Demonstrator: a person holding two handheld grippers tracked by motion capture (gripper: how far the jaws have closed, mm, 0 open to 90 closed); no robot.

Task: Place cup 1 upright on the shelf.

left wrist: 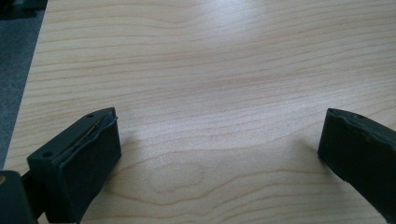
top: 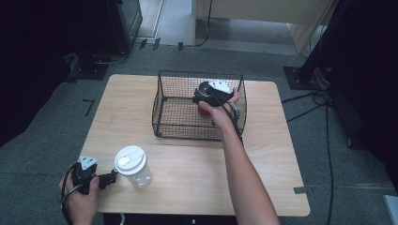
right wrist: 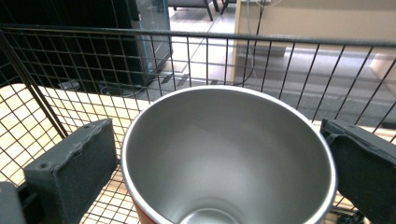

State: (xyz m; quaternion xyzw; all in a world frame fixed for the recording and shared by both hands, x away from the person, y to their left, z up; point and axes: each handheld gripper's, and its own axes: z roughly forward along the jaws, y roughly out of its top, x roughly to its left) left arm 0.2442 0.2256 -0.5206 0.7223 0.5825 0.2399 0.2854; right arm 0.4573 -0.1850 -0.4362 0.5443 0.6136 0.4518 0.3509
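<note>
While the right gripper (top: 206, 99) reaches into the wire basket (top: 162, 110) at upper centre of the high view, its jaws stand wide on either side of an upright red metal cup (right wrist: 229, 154), apparently not yet touching it. At lower left, the left gripper (top: 107, 179) rests open and empty on the table (top: 197, 178), just beside a lidded clear cup (top: 133, 165).
</note>
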